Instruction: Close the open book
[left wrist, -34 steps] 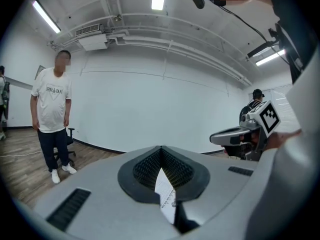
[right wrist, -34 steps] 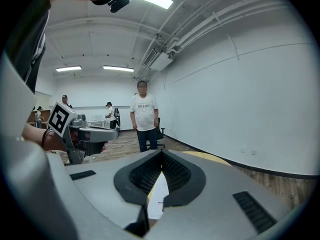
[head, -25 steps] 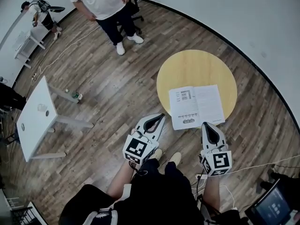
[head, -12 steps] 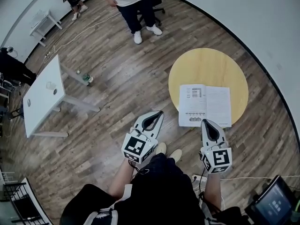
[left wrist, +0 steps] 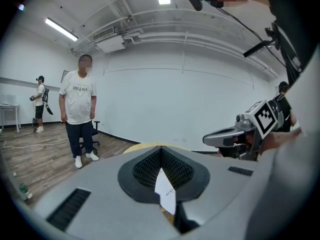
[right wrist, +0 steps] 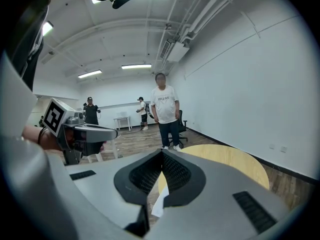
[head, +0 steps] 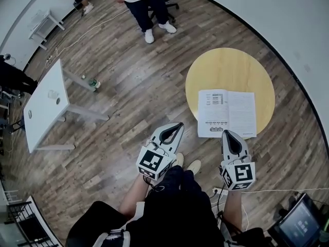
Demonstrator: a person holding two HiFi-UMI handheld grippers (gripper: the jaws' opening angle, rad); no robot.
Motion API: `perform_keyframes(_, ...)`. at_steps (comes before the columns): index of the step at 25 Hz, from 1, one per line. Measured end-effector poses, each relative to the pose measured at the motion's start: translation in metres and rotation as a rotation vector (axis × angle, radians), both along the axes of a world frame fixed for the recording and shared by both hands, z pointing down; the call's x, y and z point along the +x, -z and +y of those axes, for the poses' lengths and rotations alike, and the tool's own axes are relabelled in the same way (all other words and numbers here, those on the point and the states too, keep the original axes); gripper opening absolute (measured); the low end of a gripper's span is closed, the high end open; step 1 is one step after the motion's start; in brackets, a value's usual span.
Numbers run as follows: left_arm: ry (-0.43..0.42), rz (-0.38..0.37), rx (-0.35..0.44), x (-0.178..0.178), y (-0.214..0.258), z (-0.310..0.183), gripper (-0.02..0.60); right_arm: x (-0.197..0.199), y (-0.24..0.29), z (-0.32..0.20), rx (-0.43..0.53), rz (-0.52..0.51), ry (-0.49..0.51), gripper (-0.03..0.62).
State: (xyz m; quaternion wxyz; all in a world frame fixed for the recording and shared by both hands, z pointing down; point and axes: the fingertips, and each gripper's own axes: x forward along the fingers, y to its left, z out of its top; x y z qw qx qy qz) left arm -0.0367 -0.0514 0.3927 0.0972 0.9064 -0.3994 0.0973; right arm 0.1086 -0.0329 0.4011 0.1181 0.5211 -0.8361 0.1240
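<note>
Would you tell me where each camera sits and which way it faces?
Head view: on the head, steeply down at the round yellow wooden table and open white book; left gripper, right gripper, legs show.
Left gripper view: on the left gripper, facing a standing person in a white shirt; shut jaws, right gripper show.
Right gripper view: on the right gripper, facing that person; shut jaws, left gripper show.
Shared: both gripper views show that person and the table.

Wht book (head: 226, 113), yel. table (head: 229, 68)
</note>
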Motion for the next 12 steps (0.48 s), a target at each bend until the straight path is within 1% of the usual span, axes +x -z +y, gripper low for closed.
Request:
perform_keyframes(3,-0.009,0.001,-0.032,0.001,-0.016,0.0,-0.002,0.0,-0.017,-0.001,-0.033,0.002,-0.005,-0.003)
perform_keyframes(7,-0.021,0.039,-0.099,0.003,-0.042,0.003,-0.002,-0.003,-0.042,-0.003,-0.075,0.007,-0.003,-0.003)
perform_keyframes(12,-0.039,0.015,-0.158,0.002,-0.077,0.011,-0.002,-0.008,-0.074,0.0,-0.131,0.013,0.001,-0.003)
